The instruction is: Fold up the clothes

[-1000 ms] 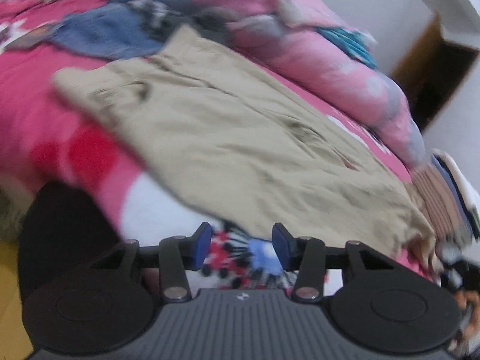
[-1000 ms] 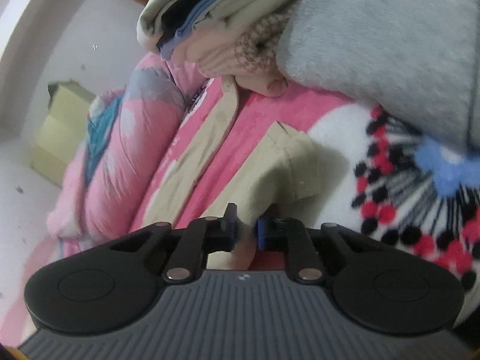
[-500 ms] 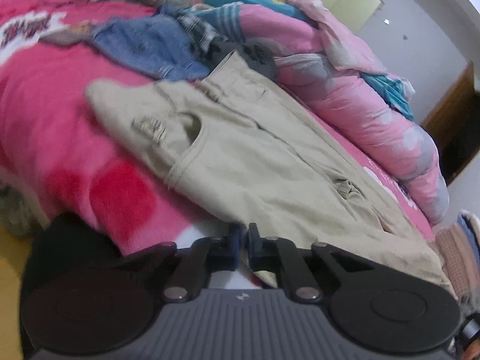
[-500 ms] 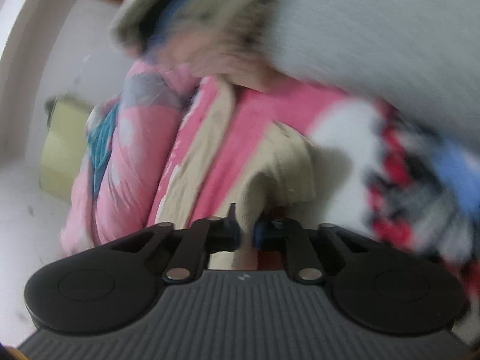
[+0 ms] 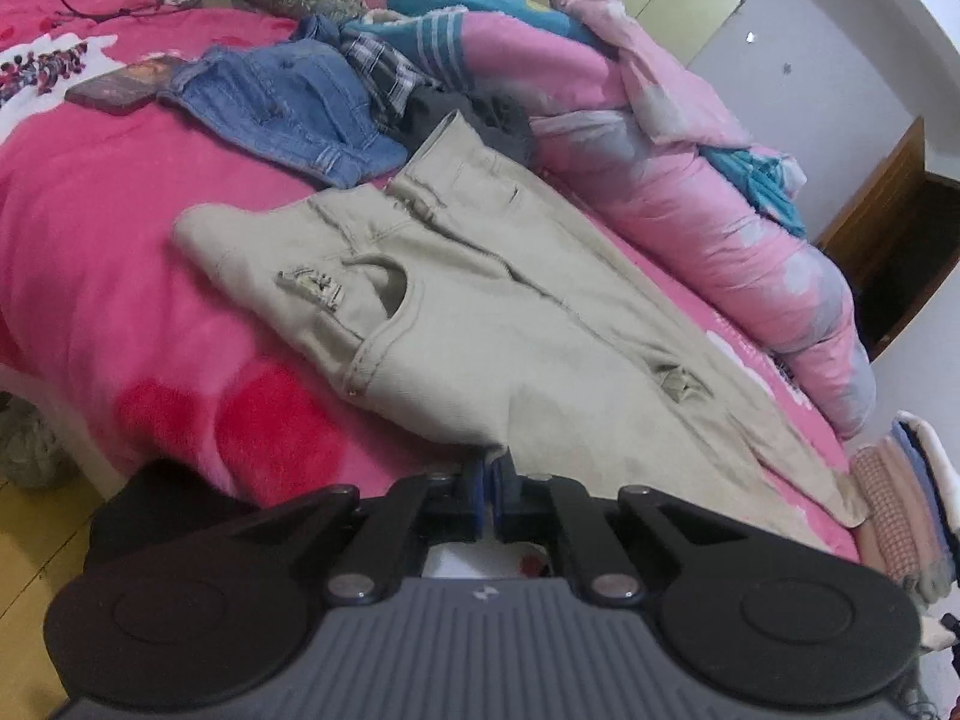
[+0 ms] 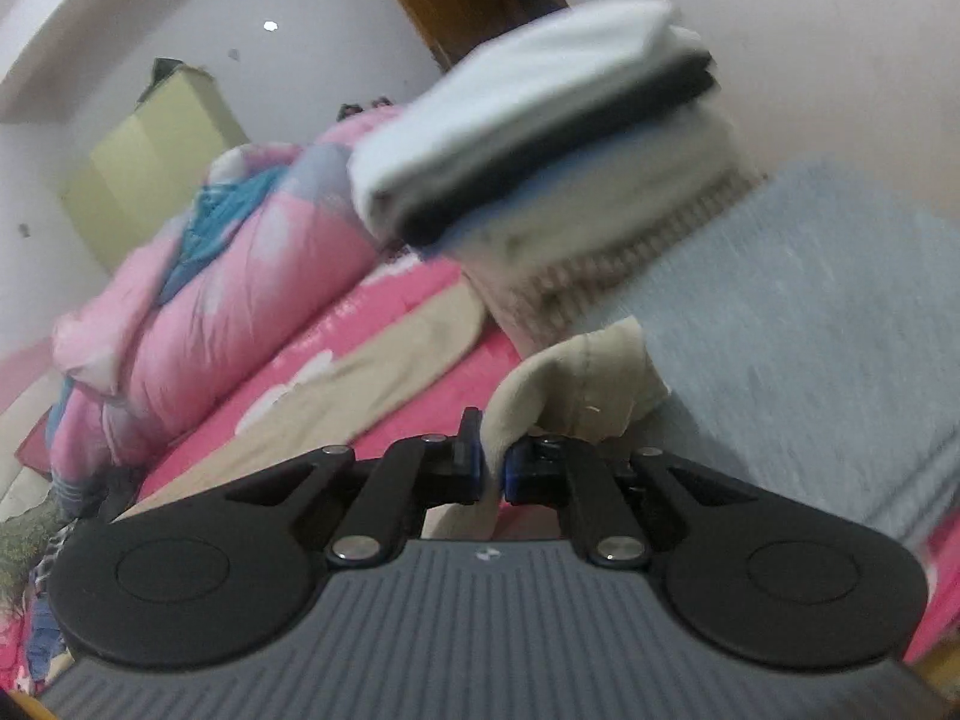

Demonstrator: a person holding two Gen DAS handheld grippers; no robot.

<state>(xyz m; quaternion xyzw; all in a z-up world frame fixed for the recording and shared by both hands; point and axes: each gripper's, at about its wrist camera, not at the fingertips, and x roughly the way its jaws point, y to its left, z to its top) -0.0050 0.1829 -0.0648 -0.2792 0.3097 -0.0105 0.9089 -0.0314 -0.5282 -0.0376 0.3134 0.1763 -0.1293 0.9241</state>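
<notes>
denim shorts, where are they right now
In the left wrist view, the denim shorts lie upper left on the pink blanket, just beyond the waistband of the beige trousers.

Left gripper (image 5: 487,495) pinching the near edge of the beige trousers (image 5: 480,324)

The trousers are lying spread across the pink bedspread (image 5: 90,228), with blue denim (image 5: 288,108) and a pink quilt (image 5: 690,180) sitting beyond them.

Open pink blanket (image 5: 108,252) left of the trousers (image 5: 480,324); quilt roll (image 5: 690,192) walls the far side, folded stack (image 6: 540,138) crowds the hem end.
</notes>
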